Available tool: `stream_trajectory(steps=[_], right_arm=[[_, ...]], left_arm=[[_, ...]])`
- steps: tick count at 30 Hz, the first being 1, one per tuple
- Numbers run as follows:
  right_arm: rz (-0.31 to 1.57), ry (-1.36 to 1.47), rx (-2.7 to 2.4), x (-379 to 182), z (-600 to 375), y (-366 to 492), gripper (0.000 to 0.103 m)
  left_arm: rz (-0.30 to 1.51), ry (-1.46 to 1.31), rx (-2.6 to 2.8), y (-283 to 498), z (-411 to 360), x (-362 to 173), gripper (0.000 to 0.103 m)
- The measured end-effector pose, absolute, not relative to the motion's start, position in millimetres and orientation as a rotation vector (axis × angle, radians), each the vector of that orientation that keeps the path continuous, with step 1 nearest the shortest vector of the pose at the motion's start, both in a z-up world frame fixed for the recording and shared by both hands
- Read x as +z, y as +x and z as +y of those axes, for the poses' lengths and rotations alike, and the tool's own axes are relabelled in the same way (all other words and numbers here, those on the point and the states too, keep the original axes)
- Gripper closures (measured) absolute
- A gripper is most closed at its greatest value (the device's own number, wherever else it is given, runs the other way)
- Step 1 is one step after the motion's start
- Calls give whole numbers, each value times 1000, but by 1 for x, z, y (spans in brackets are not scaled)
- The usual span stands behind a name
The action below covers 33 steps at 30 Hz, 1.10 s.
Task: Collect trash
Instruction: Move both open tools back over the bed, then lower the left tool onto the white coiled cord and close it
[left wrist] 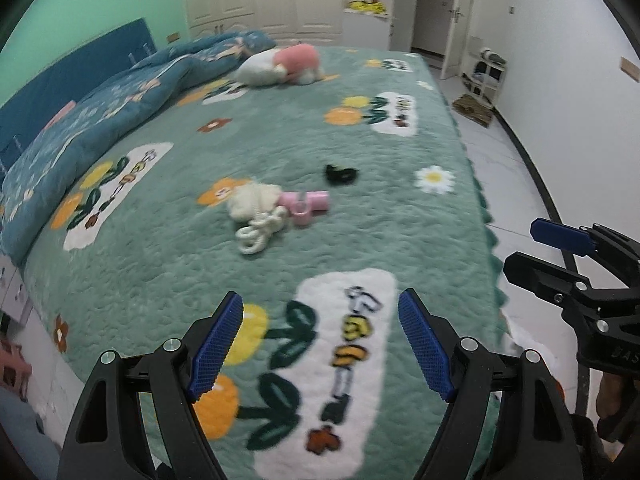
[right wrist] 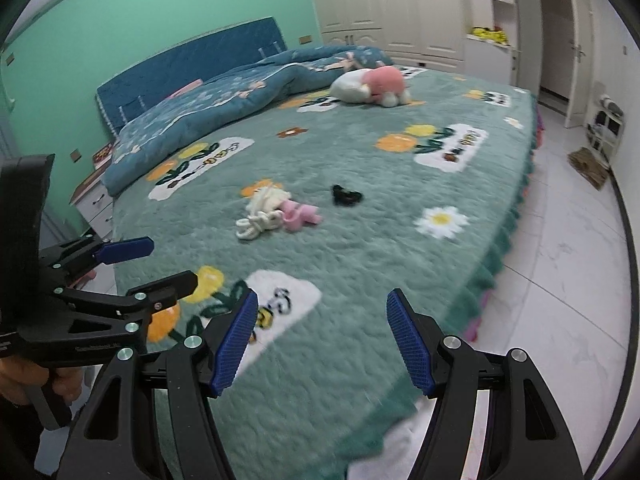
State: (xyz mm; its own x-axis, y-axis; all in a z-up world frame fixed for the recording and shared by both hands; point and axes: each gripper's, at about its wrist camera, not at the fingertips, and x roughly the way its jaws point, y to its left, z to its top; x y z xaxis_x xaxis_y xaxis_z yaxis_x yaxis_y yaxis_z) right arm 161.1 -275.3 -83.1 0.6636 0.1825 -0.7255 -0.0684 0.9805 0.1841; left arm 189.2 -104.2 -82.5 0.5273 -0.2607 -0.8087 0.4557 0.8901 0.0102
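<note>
Both grippers, left gripper (left wrist: 320, 344) and right gripper (right wrist: 322, 338), are held with jaws spread, empty. Frame centre: one cream bundle (left wrist: 256, 204), one pink item (left wrist: 308, 206), one black item (left wrist: 340, 175) on the bedspread (left wrist: 360, 240).

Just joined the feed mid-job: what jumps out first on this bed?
A small clutter sits mid-bed on the green flowered bedspread: a cream knitted bundle with white cord, touching a pink plastic piece, with a small black item just beyond. Further back lies a pink-and-white plush toy. Both grippers hang open, empty.
</note>
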Motion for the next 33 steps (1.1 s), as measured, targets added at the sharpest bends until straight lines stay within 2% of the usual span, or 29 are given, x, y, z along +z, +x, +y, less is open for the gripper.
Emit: stream_trajectory(steps=[22, 26, 30, 32, 33], right_arm=[[909, 144, 219, -132, -251, 274, 36], [920, 147, 224, -139, -248, 283, 36], [934, 145, 225, -147, -245, 289, 36], [938, 148, 225, -151, -246, 291, 36], [939, 149, 224, -152, -246, 293, 36]], left_arm=[[1051, 189, -470, 319, -98, -154, 23], [1070, 207, -481, 334, -98, -167, 34], [1085, 222, -491, 342, -99, -178, 41], [1095, 213, -508, 344, -100, -183, 50], [1097, 209, -510, 345, -100, -184, 50]])
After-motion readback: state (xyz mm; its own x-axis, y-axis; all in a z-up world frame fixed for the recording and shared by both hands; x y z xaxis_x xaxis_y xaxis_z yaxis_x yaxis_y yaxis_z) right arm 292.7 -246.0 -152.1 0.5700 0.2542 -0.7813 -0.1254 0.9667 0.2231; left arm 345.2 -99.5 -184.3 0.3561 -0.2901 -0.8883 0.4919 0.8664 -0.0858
